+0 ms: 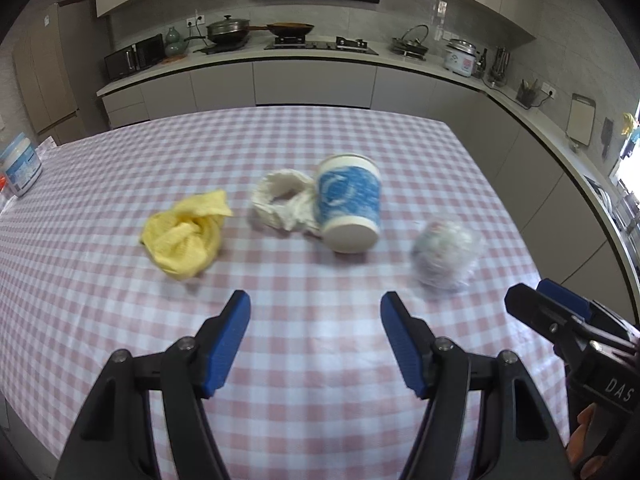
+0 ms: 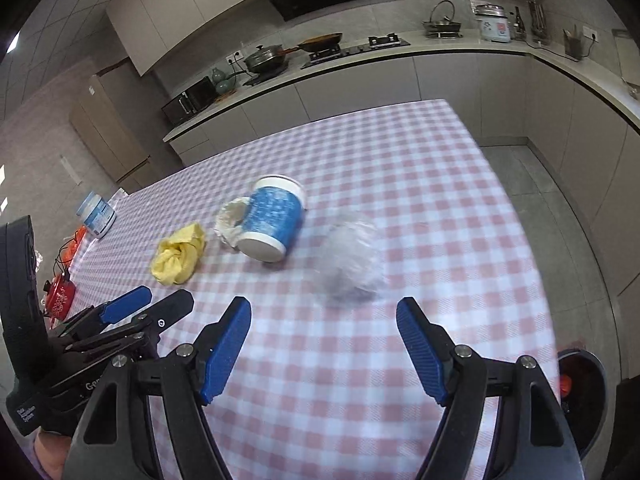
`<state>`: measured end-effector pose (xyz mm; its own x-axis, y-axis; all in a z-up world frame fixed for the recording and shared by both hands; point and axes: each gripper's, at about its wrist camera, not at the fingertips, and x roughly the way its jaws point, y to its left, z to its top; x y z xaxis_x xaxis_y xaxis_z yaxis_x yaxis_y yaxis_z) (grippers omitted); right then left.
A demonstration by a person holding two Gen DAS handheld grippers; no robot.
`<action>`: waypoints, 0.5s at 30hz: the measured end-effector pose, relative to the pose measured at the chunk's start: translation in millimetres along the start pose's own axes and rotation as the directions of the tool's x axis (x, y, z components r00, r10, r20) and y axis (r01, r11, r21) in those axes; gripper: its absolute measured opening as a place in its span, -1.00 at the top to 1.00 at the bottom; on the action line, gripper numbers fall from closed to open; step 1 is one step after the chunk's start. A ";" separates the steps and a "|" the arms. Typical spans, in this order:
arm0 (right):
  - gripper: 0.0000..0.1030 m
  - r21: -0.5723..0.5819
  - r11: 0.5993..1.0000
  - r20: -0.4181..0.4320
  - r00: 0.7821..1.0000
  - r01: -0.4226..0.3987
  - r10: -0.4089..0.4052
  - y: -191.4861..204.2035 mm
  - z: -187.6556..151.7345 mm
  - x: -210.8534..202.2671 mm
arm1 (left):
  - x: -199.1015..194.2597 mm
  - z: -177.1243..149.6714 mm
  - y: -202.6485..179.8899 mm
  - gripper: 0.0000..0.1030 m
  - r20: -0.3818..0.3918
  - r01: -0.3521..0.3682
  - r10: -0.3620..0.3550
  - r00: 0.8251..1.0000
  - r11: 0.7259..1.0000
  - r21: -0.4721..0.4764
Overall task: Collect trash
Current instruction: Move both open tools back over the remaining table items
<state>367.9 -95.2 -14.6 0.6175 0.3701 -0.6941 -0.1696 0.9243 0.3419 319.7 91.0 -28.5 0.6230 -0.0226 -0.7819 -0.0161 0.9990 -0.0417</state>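
Both tongs hang over the near edge of the table with nothing between their blue ribbed pads: the left gripper (image 1: 315, 312) is spread wide, and the right gripper (image 2: 324, 318) is opening just short of a crumpled clear plastic wad (image 2: 352, 258). On the pink-and-white checked tablecloth (image 1: 320, 140) the trash lies in a loose row (all of it blurred): a tipped blue-and-white paper cup (image 1: 349, 204) touching a white crumpled tissue (image 1: 280, 202), then a yellow crumpled cloth (image 1: 186, 236) apart at the left. Beyond runs a grey kitchen counter (image 1: 320, 60) with pans.
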 end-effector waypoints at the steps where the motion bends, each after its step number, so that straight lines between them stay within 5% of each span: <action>1: -0.50 -0.004 1.000 -0.002 1.000 0.000 0.000 4.8 1.8 4.0 | 1.6 1.9 6.2 -0.34 0.001 -0.002 0.002 1.000 1.000 -0.001; 15: -0.53 -0.053 0.998 -0.045 0.999 0.021 -0.024 64.6 38.8 78.6 | 35.6 26.6 75.2 -0.34 -0.004 -0.033 0.033 0.999 0.998 -0.044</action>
<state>435.2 -10.0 -22.5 0.5865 0.3520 -0.7294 -0.1969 0.9356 0.2932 361.5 166.4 -43.0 0.6188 0.0099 -0.7855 -0.0712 0.9965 -0.0435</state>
